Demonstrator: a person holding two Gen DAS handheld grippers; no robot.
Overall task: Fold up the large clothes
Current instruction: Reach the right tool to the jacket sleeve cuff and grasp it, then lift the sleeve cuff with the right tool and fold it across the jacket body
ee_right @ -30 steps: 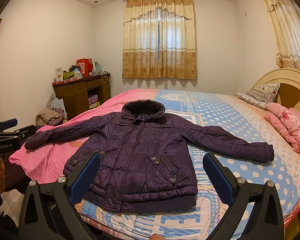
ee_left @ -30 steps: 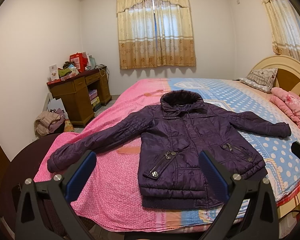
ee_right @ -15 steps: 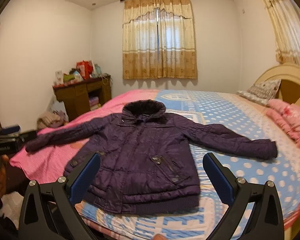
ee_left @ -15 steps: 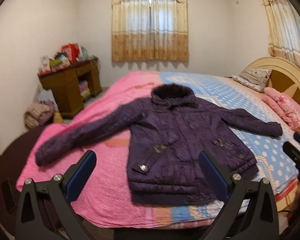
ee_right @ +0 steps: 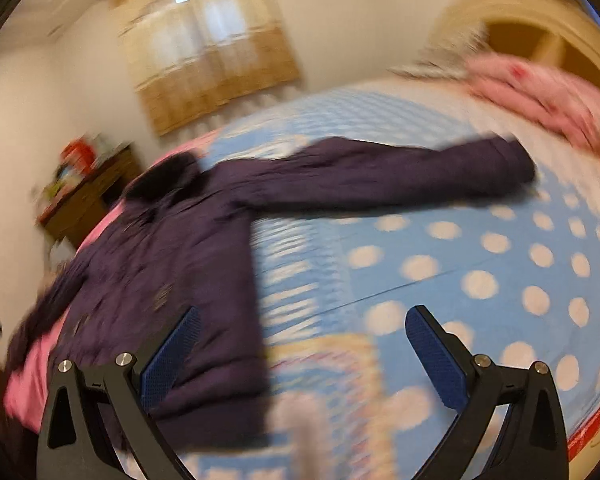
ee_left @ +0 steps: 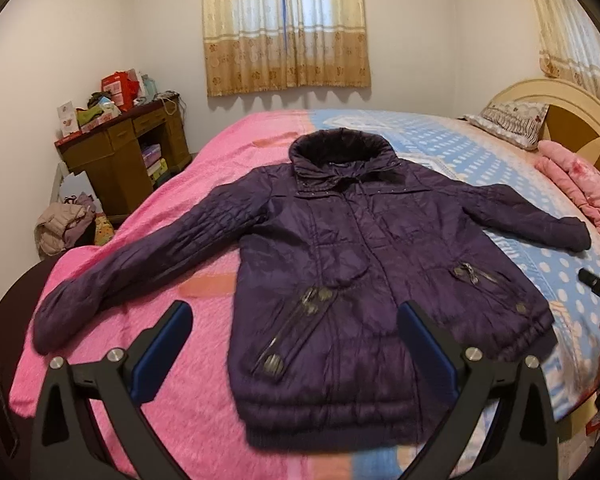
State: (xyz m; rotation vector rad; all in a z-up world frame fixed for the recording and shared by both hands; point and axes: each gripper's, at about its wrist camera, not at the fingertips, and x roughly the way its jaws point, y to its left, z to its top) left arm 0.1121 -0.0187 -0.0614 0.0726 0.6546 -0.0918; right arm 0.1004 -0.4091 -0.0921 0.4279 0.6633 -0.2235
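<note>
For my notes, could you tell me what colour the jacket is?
Dark purple jacket, with a darker collar; clearest in the left wrist view.

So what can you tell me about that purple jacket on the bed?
The jacket is dark purple, quilted and slightly shiny, like a padded nylon coat. It lies flat, front up and closed, on the bed, across the pink and the blue dotted halves of the cover. Both sleeves are spread outward, the high dark collar points toward the window, and the ribbed hem faces the camera. Slanted pockets with metal studs sit low on the front. Neither gripper touches it.
</note>
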